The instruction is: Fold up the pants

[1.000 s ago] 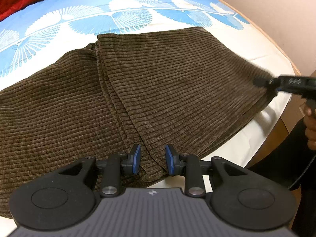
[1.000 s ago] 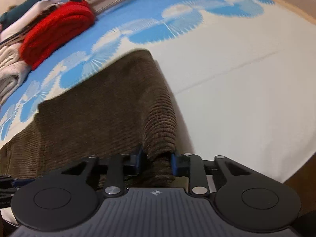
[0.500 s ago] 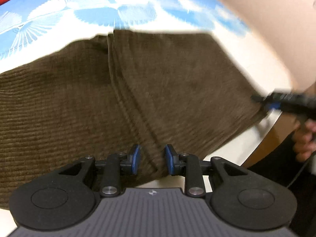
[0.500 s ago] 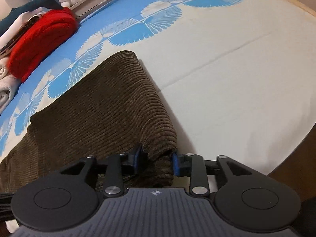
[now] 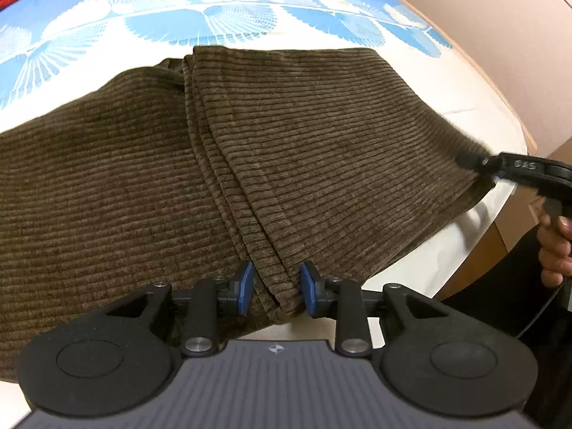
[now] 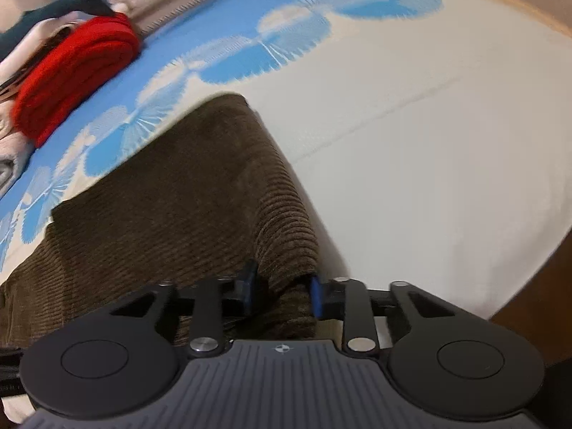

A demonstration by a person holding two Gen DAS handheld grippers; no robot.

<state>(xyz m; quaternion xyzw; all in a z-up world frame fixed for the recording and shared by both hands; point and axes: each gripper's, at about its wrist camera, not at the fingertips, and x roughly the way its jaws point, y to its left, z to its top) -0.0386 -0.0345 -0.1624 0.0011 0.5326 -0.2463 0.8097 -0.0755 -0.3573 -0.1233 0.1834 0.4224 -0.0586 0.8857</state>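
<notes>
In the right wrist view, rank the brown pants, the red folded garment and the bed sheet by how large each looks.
1. bed sheet
2. brown pants, though nearness to the camera inflates them
3. red folded garment

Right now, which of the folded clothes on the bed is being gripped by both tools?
The brown corduroy pants: the left tool and right tool each pinch an edge. The folded red garment lies untouched farther back.

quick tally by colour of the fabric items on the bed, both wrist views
Brown: 1, the pants, an edge clamped in each of the left gripper and the right gripper.
Red: 1, a folded knit.
Pale: at least 1, blurred clothes beside the knit.
Blue and white: 1, the bedsheet.
Total: at least 4.
</notes>
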